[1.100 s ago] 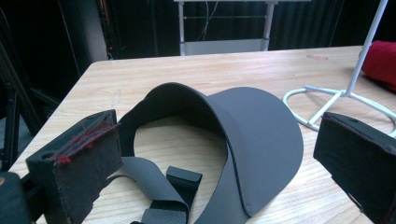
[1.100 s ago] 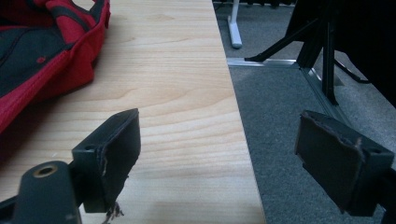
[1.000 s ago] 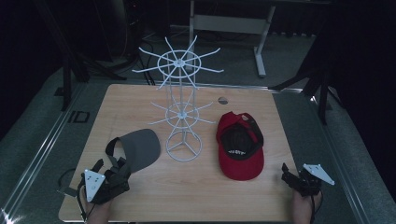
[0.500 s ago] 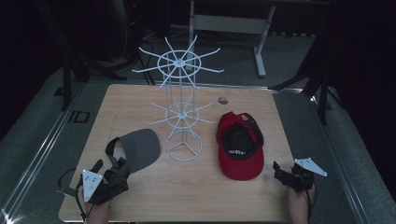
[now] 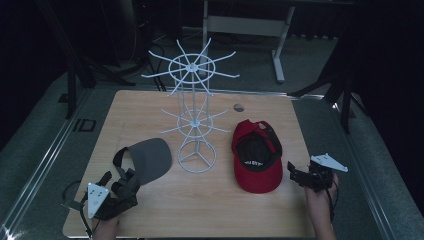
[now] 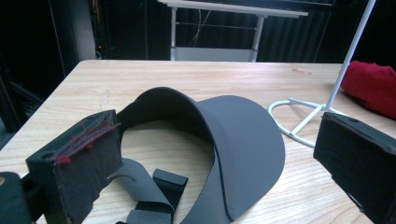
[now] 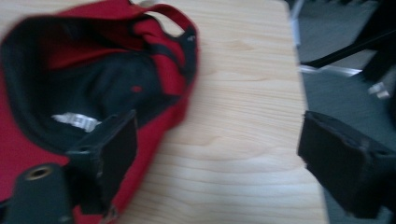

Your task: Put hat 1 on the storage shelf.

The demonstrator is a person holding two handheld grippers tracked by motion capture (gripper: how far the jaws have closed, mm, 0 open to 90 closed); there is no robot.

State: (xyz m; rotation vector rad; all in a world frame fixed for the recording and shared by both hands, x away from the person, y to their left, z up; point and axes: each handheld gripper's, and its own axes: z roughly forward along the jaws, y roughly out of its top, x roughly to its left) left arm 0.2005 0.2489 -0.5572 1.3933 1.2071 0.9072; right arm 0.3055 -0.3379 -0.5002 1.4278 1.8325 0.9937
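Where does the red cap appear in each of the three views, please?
High view: the red cap lies upside down right of centre, beside the white wire stand.
Left gripper view: a red edge at far right, behind the stand's base.
Right gripper view: upper left, inside showing.
Shared landmark: the wooden table.

Rack (image 5: 196, 120) stands between visor (image 5: 145, 161) and cap (image 5: 257, 155).

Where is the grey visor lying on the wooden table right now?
In the high view, the grey fabric visor lies at the table's front left, just left of the white wire rack's ring base, ahead of the open left claw.
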